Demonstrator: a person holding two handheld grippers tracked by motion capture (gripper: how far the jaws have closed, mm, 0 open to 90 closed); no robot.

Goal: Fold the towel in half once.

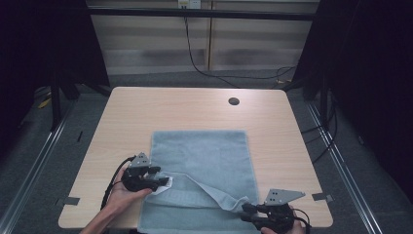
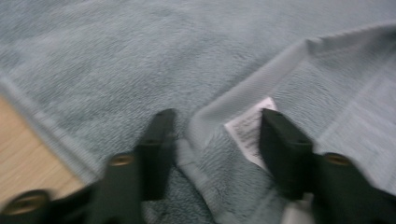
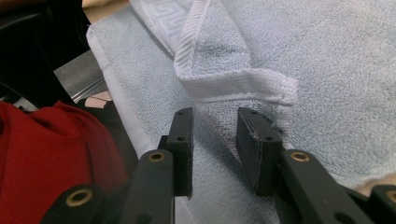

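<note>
**Two grippers over a folded-back towel edge**

A pale blue-grey terry towel (image 1: 204, 161) is lying flat on the light wooden table (image 1: 146, 107), reaching from the table's middle to its near edge. Its near portion is lying doubled over itself, with a hemmed fold running as a slanting ridge from the left side toward the near right corner.

The left gripper (image 1: 163, 183), a black two-jaw tool held in the person's left hand (image 1: 124, 192), is sitting at the towel's left edge and pointing inward across the cloth. In the left gripper view its jaws are standing well apart, and a folded towel corner (image 2: 219, 126) with a small white printed care label (image 2: 250, 128) is lying between them. The label is lying just beside one jaw, but the pads are not pressing the cloth.

The right gripper (image 1: 246, 210), also black, is resting near the table's near right corner, where the fold ends. In the right gripper view its jaws are standing partly apart over the towel, with the hemmed turned-over corner (image 3: 247, 86) lying just beyond their tips. One jaw is sitting close against that hem, yet nothing is clamped between the pads. A red garment (image 3: 51, 144) is showing at the side of that view, beyond the towel's edge.
</note>
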